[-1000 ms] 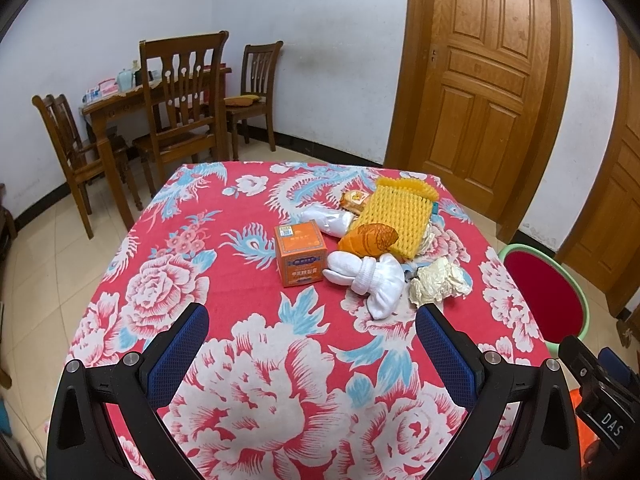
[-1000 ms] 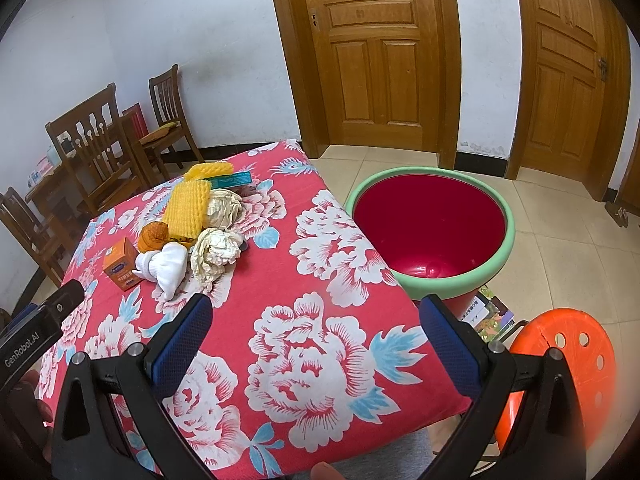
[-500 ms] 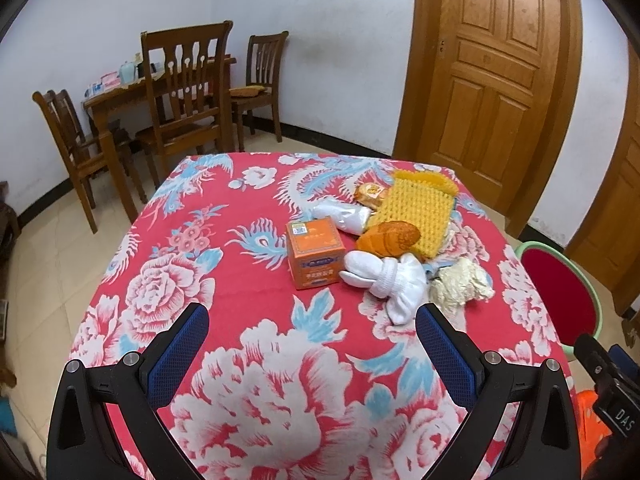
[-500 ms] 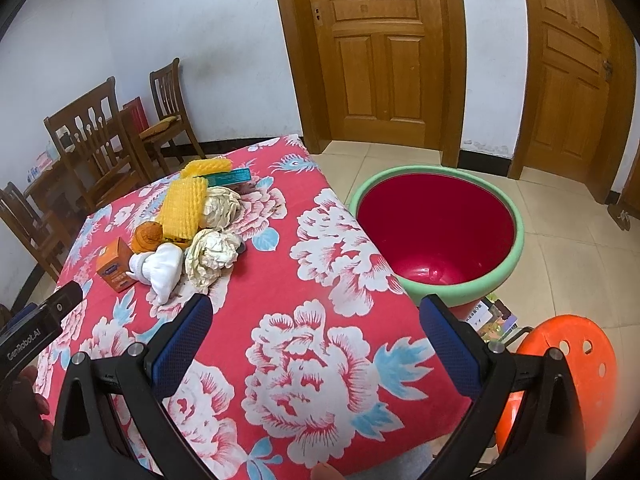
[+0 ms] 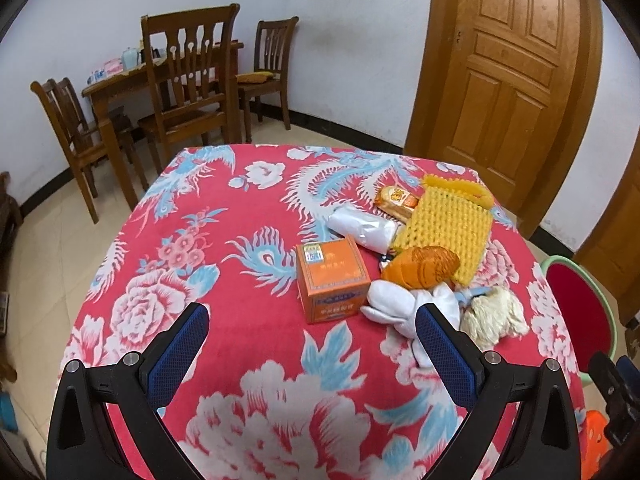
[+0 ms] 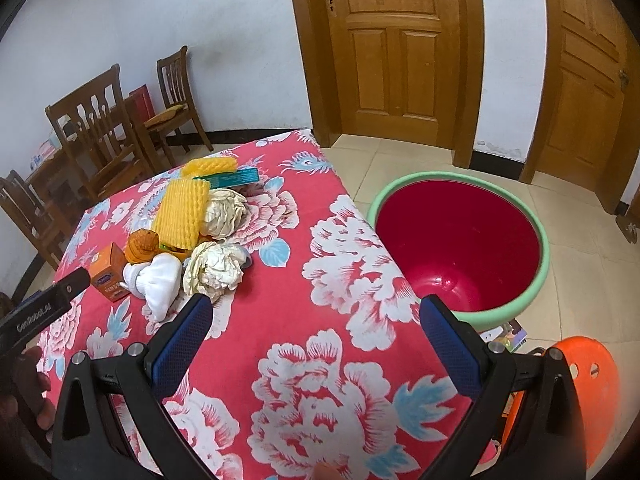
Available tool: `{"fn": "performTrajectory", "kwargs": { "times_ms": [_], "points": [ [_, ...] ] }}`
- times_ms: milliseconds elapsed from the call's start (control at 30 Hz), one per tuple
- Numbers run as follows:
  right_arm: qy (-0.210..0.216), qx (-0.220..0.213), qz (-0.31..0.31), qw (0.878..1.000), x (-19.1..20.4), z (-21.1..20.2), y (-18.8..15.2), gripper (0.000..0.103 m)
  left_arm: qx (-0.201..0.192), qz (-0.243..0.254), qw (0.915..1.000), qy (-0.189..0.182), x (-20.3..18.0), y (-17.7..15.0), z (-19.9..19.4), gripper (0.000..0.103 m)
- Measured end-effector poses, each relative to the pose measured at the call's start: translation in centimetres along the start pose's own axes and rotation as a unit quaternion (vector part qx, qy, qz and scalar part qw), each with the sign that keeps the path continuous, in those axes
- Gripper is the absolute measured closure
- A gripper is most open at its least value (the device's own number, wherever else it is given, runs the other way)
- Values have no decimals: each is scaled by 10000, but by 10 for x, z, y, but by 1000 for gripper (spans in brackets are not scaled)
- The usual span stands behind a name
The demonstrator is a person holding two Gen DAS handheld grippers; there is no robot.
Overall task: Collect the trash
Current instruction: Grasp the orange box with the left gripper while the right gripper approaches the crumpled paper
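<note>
1. Left wrist view: left gripper [image 5: 308, 330] jaws spread, empty; orange box [image 5: 332, 278] sits nearest on the table [image 5: 248, 332], just ahead.
2. Square up on the box, away from the white wad [image 5: 404, 308].
3. Right gripper [image 6: 316, 320] jaws spread, empty.
4. Red bin [image 6: 460, 240] beside the table looks empty, though its near floor is hidden.

A: What covers the worktop [image 5: 248, 320]?

B: A red cloth with white and blue flowers. A heap of trash lies toward its far right part.

A: What is in the heap?

B: An orange box [image 5: 333, 280], white cloth bundles [image 5: 404, 308], crumpled paper balls [image 6: 216, 266], yellow foam netting [image 5: 450, 226], a snack wrapper [image 5: 396, 200], all touching or overlapping.
</note>
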State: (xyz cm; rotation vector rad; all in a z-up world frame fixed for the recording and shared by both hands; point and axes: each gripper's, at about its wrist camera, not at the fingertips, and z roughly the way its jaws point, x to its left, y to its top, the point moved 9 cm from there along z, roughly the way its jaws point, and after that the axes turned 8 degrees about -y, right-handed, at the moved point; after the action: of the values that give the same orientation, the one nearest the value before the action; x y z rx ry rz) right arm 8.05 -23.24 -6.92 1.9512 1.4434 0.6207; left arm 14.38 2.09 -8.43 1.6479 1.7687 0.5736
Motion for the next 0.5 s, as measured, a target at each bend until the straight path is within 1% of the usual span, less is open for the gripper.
{"fn": "performTrajectory", "kwargs": {
  "times_ms": [333,500],
  "points": [
    [137,103,-123,9998,18,18,8,2,197,-140,9997,9,7,13,33,0],
    [167,178,-191,9995,28,27,10,2,252,-125,9996,43,8,19,46,0]
  ]
}}
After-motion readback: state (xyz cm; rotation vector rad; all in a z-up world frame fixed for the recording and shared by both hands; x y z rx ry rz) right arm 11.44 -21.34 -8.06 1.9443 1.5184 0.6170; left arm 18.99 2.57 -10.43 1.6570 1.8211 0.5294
